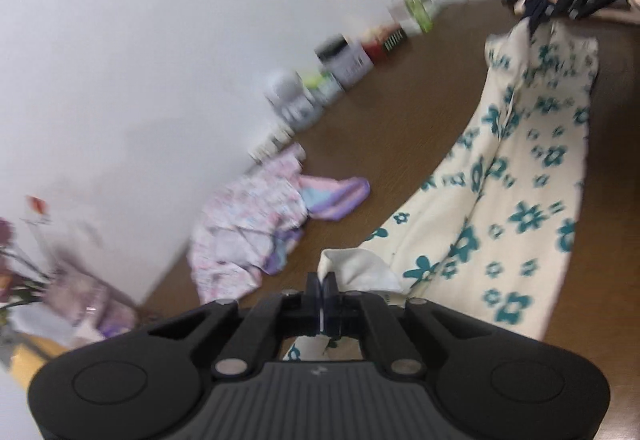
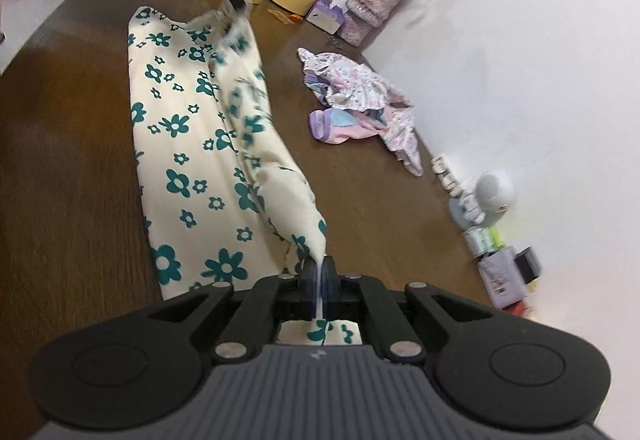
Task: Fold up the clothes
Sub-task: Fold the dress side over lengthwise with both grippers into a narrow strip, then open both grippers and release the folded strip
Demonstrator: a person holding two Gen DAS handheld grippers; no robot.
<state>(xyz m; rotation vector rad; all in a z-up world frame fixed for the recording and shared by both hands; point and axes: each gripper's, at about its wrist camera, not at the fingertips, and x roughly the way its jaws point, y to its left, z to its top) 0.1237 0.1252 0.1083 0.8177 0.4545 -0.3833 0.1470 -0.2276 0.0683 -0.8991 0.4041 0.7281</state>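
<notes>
We grip one end of the flowered cloth (image 2: pixel 192 143) in each clenched gripper, left gripper (image 1: pixel 322 286) and right gripper (image 2: pixel 319 272), lifting its edge off the counter (image 2: pixel 60 159) toward 9 o'clock so it folds lengthwise, pink clothes (image 2: pixel 360 95) waiting at 2 o'clock.

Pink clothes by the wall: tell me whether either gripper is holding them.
No. The pink clothes lie loose on the table; both grippers pinch the flowered cloth.

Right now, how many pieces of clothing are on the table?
2: the floral cloth stretched between both grippers, and a pink-purple garment crumpled near the wall. Others may be hidden.
</notes>
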